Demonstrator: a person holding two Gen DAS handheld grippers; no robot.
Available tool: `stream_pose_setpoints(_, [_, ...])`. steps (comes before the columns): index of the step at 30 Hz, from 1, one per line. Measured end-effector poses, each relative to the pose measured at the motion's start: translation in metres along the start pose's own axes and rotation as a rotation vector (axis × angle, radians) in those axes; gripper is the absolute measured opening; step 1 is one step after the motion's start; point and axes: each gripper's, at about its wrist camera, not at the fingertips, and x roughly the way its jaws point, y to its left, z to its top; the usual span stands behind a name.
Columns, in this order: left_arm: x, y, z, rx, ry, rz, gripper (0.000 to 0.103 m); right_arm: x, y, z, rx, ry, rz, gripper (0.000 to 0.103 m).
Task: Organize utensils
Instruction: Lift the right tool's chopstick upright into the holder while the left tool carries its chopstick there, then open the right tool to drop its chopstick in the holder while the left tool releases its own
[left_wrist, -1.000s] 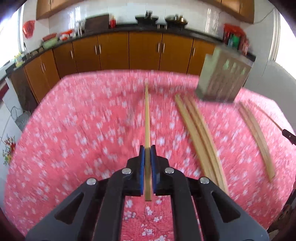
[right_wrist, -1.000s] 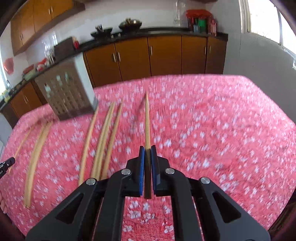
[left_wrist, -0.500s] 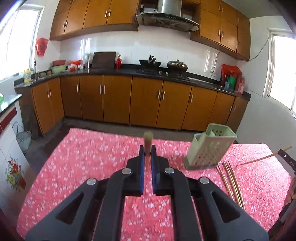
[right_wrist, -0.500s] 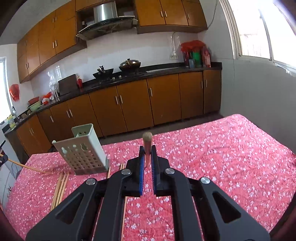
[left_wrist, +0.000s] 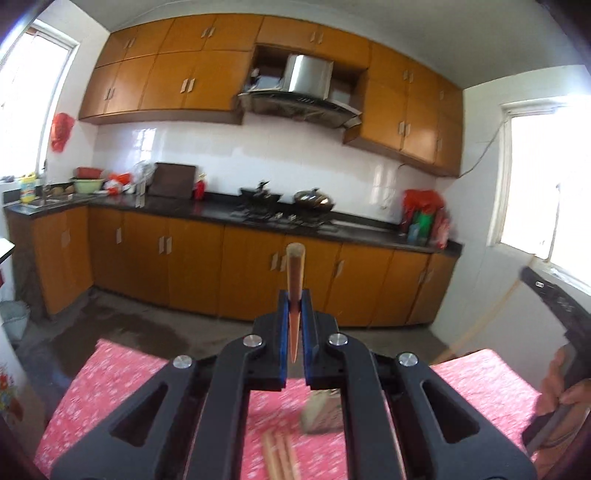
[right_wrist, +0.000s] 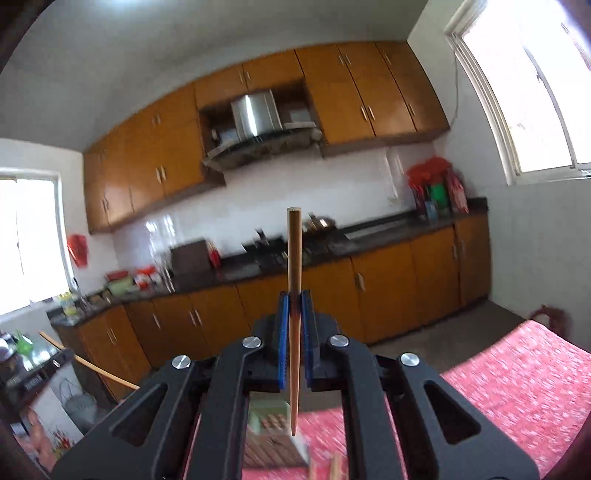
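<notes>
Both grippers are up in the air, each clamped on one chopstick. The left gripper (left_wrist: 294, 309) pinches a chopstick (left_wrist: 294, 280) between its blue pads, thick end pointing up toward the cabinets (left_wrist: 229, 273). The right gripper (right_wrist: 294, 309) does the same with its chopstick (right_wrist: 294, 280), thin tip hanging low over the green holder (right_wrist: 269, 419). More chopsticks (left_wrist: 279, 458) lie on the red tablecloth (left_wrist: 110, 387) beside the blurry holder (left_wrist: 321, 413).

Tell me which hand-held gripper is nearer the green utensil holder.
Right hand-held gripper: holder sits just below its chopstick tip. Left hand-held gripper is farther; holder looks smaller beneath it.
</notes>
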Motion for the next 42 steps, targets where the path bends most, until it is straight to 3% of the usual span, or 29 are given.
stream_pose_setpoints(4, [0.022,-0.029,-0.004,0.022,0.023,-0.055,0.008,0.025,0.017,-0.012,-0.033,-0.001,0.007,0.008])
stream_pose_setpoints(9, [0.057,-0.045,-0.028,0.023,0.107,-0.089,0.008,0.057,0.017,-0.049,-0.046,0.121,-0.004,0.008])
stream_pose_setpoints(12, [0.074,-0.047,-0.042,0.033,0.149,-0.091,0.008,0.068,0.013,-0.066,-0.044,0.189,-0.007,0.008])
stream_pose_setpoints(20, [0.101,-0.046,-0.062,0.037,0.212,-0.089,0.008,0.078,0.011,-0.081,-0.036,0.254,-0.005,0.012])
stream_pose_setpoints(22, [0.100,-0.044,-0.064,0.032,0.211,-0.085,0.010,0.074,0.010,-0.079,-0.041,0.246,-0.009,0.037])
stream_pose_setpoints(23, [0.099,-0.042,-0.065,0.029,0.210,-0.086,0.013,0.070,0.010,-0.080,-0.043,0.236,-0.009,0.040])
stream_pose_setpoints(26, [0.095,-0.038,-0.063,0.013,0.196,-0.079,0.024,0.060,0.006,-0.071,-0.039,0.211,-0.012,0.041])
stream_pose_setpoints(32, [0.071,-0.022,-0.051,-0.040,0.132,-0.065,0.035,0.031,-0.018,-0.051,0.014,0.143,-0.048,0.041])
stream_pose_setpoints(36, [0.049,-0.006,-0.044,-0.069,0.086,-0.039,0.036,0.006,-0.047,-0.048,0.061,0.117,-0.122,0.041])
stream_pose_setpoints(42, [0.023,0.033,-0.063,-0.077,0.087,0.072,0.039,-0.007,-0.097,-0.085,0.087,0.248,-0.263,0.041])
